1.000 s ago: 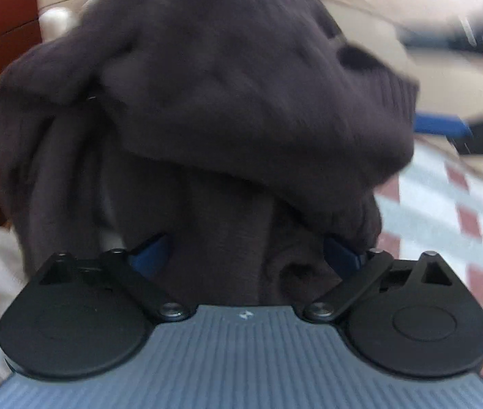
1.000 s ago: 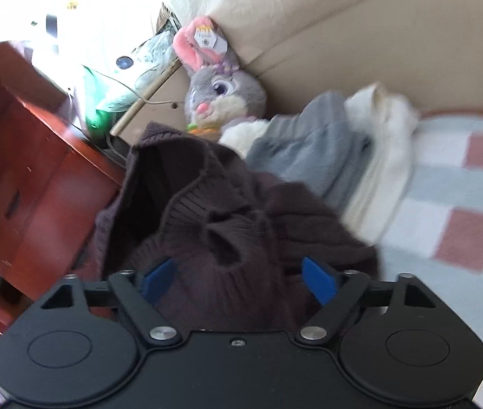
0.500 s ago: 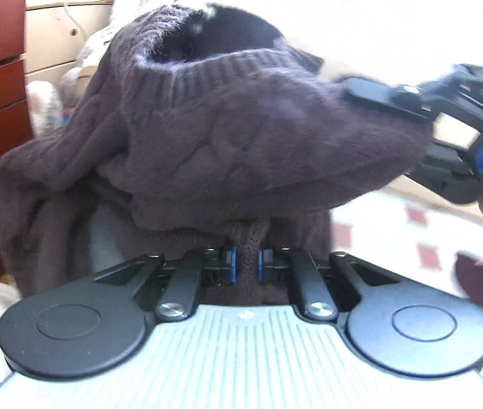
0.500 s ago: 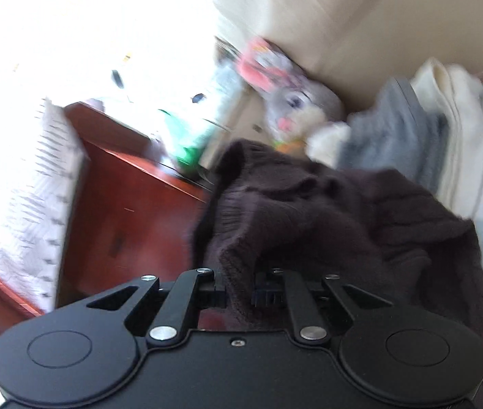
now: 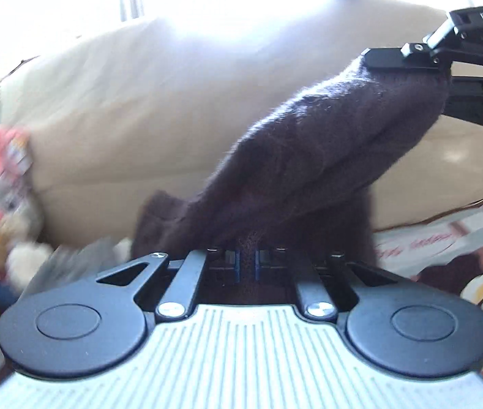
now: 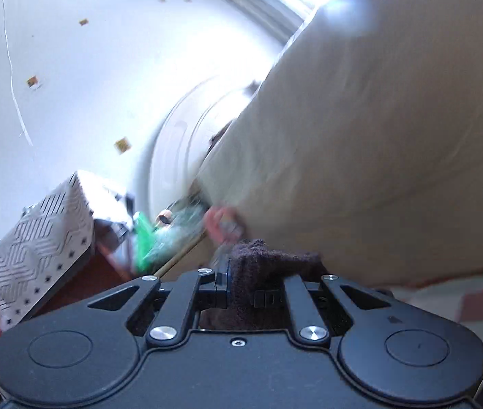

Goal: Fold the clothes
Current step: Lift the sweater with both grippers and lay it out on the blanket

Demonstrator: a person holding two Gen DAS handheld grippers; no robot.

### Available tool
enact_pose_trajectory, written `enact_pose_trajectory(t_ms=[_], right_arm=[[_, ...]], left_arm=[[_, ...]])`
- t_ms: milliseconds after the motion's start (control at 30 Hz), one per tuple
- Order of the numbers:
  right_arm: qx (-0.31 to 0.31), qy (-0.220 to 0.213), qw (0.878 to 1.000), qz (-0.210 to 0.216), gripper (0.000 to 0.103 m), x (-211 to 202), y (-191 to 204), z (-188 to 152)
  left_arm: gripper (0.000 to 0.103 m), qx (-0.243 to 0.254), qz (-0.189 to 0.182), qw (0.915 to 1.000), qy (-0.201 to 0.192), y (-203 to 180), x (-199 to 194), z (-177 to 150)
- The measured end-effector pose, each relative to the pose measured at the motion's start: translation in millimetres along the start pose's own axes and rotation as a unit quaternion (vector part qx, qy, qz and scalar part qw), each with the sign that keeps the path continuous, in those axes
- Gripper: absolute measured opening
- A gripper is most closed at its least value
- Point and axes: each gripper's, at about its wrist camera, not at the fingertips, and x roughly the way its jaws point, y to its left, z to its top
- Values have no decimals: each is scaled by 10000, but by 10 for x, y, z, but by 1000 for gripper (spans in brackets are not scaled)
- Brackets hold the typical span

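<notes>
A dark brown knitted sweater [image 5: 309, 156] hangs stretched in the air between my two grippers. My left gripper [image 5: 246, 262] is shut on one part of it, with the knit pinched between the blue pads. My right gripper [image 5: 446, 71] shows at the upper right of the left wrist view, shut on another part of the sweater. In the right wrist view the right gripper [image 6: 255, 293] is clamped on a bunch of the sweater [image 6: 268, 272] and points upward toward the wall.
A beige headboard [image 5: 139, 109] fills the background. A grey and pink plush rabbit [image 5: 6, 201] sits at the left. A checked bed cover [image 5: 453, 238] lies at the lower right. A red-brown cabinet with a patterned box [image 6: 37, 238] stands at the left.
Both grippers, open a second ago, have shut on the sweater and lifted it. The right gripper has swung up and away from the left, stretching the sweater between them.
</notes>
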Motion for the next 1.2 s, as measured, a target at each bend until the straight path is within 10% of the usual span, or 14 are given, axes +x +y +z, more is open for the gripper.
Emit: enact_pose_trajectory(t_ms=[167, 300, 433, 633, 1000, 1100, 1200], right_arm=[[-205, -1136, 9905, -742, 12, -1025, -129, 539], [-147, -1939, 9662, -1695, 12, -1799, -390, 690], [-93, -2077, 9063, -3678, 12, -2243, -900, 349], [921, -991, 7968, -5889, 12, -2405, -2105, -399], [1162, -849, 8031, -5782, 12, -2291, -2544, -257], [1069, -781, 8070, -5755, 13, -2249, -2498, -306], [1152, -772, 8082, -5723, 13, -2272, -2462, -362]], left_arm=[[7, 1155, -456, 9904, -607, -797, 203, 577], [7, 1113, -1413, 9825, -489, -1311, 578, 831], [7, 1266, -2091, 9687, 433, -1768, 1241, 453], [7, 1363, -2144, 9546, 1554, -1823, 1951, -511], [8, 191, -2212, 9526, 2080, -1303, 1839, -519], [15, -296, -2600, 9359, 2356, -1117, 1839, -602], [50, -926, -3129, 9069, 2666, -975, 1900, -635]])
